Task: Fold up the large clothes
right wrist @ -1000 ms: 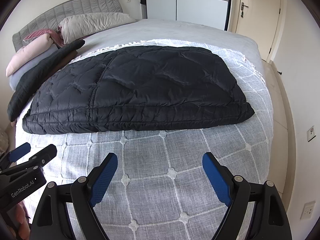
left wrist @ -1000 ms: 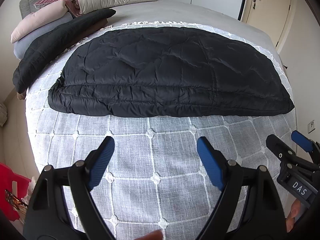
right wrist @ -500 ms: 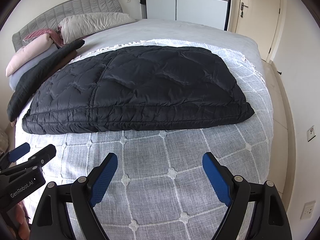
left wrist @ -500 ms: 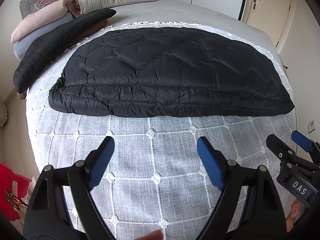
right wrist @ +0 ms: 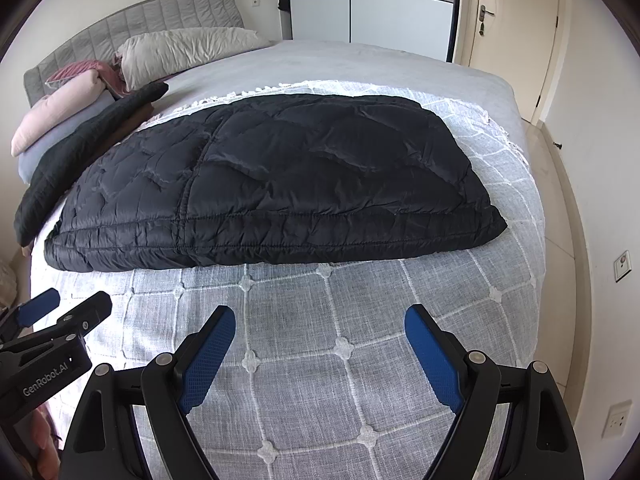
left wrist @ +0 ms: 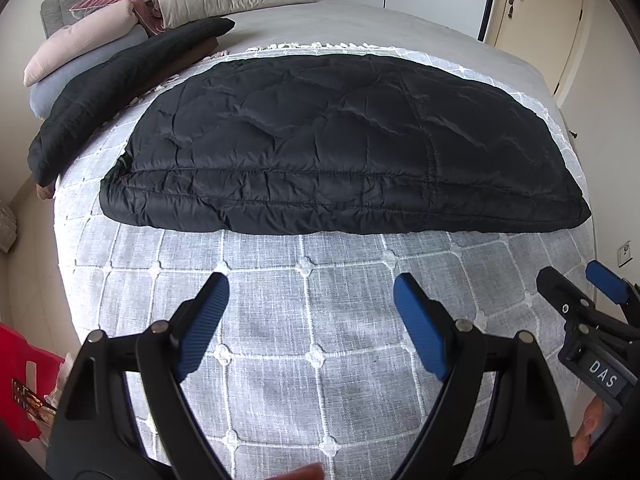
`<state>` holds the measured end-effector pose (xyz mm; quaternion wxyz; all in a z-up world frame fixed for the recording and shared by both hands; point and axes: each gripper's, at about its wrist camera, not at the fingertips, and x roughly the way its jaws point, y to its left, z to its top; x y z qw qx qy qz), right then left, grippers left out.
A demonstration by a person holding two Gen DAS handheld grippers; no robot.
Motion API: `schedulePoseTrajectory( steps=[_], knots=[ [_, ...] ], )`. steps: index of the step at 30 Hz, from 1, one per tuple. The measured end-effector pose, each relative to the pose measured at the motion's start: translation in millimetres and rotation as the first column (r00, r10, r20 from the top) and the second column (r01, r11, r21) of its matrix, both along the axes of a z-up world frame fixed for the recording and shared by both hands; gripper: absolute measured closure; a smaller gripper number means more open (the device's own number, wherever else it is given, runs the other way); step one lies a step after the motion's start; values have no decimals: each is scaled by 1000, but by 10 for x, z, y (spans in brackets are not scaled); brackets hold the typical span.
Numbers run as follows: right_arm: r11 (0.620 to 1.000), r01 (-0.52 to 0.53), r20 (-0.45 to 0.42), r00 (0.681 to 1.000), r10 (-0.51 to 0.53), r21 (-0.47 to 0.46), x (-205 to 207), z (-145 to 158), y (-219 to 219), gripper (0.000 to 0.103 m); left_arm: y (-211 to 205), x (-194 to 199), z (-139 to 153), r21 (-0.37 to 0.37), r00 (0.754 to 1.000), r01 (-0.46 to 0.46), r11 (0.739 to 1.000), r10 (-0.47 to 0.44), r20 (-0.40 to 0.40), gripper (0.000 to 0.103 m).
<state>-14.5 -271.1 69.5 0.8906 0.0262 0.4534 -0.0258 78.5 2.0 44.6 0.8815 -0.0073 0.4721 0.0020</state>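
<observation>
The black quilted coat (left wrist: 344,148) lies across the middle of the bed, at twelve o'clock from both grippers, on a white checked cover (left wrist: 312,320). It looks already folded at least once: the near edge is a thick, doubled roll running nine to three, and the outline is a tidy long slab with no sleeve or hood showing. Whether the layers underneath are squared I cannot tell, since only the top face and the near edge show. I judge the task well advanced; what may be left is one more fold, end over end, to shorten the slab.

The left gripper (left wrist: 310,292) is spread wide with nothing between its blue pads, hanging over bare cover short of the coat. The right gripper (right wrist: 320,328) is likewise wide apart and empty, near the left one; each appears at the edge of the other's view.

Room: a broad strip of bare cover lies between grippers and coat. At three o'clock the coat's right corner (right wrist: 496,224) sits near the bed's edge, with floor beyond, so little slack there. At ten o'clock a dark folded garment (left wrist: 108,92) and pillows (left wrist: 80,44) lie close to the coat's left end, though apart from it. Past twelve o'clock, grey bedding stays open.
</observation>
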Motion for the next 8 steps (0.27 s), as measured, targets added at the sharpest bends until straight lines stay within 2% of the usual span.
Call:
schedulePoseTrajectory(
  steps=[8],
  knots=[
    [1000, 0, -4, 1000, 0, -1, 6, -13, 7, 15, -18, 1, -12, 22, 1000, -7, 1000, 6, 5, 19]
  ],
)
